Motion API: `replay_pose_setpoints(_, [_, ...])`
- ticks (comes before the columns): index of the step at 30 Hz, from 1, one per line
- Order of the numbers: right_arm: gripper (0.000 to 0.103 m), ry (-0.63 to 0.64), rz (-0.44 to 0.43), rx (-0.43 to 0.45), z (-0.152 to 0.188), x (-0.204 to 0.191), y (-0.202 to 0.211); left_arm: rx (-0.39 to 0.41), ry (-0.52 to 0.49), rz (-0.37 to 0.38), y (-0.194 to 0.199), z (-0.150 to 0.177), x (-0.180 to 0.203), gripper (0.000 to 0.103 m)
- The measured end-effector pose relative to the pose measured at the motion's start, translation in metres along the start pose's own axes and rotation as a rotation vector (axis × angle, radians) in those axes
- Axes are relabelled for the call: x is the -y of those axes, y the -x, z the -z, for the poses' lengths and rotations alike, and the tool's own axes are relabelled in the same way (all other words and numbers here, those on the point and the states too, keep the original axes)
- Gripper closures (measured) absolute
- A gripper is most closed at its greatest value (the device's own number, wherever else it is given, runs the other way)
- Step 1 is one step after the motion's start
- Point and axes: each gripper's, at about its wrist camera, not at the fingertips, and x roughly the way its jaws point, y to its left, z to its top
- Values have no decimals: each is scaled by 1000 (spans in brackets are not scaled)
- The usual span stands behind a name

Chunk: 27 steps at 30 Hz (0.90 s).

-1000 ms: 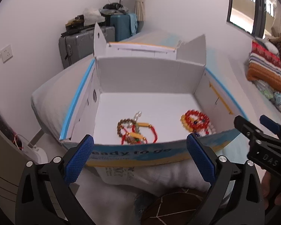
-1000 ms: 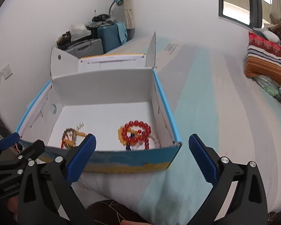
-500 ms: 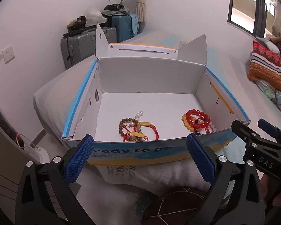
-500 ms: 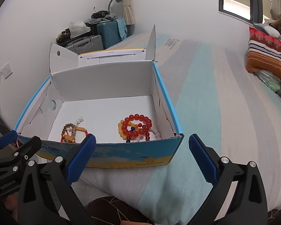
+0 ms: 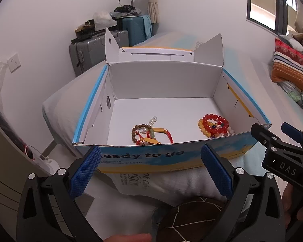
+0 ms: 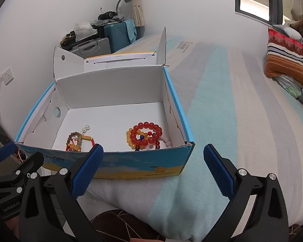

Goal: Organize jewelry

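One open white cardboard box with blue edges (image 5: 192, 80) holds two heaps of beaded bracelets, a brown, gold and red tangle (image 5: 149, 134) at the left and a red and amber cluster (image 5: 214, 125) at the right, while two hard-shell suitcases, one grey (image 5: 91, 50) and one teal (image 5: 133, 30), stand far behind it.

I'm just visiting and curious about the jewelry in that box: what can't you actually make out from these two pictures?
- Left wrist view: the box's front wall hides the near edge of the tangled bracelets and the red bead bracelet.
- Right wrist view: the right gripper's finger covers part of that tangle, so counting its pieces is impossible.
- The front wall's lettering is partly blocked by the left gripper.
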Motion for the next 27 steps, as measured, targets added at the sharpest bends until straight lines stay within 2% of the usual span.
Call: replay_pose_setpoints(27, [8,4,-10,-13,2,-5,2,-11,22,7,4,1,0,6])
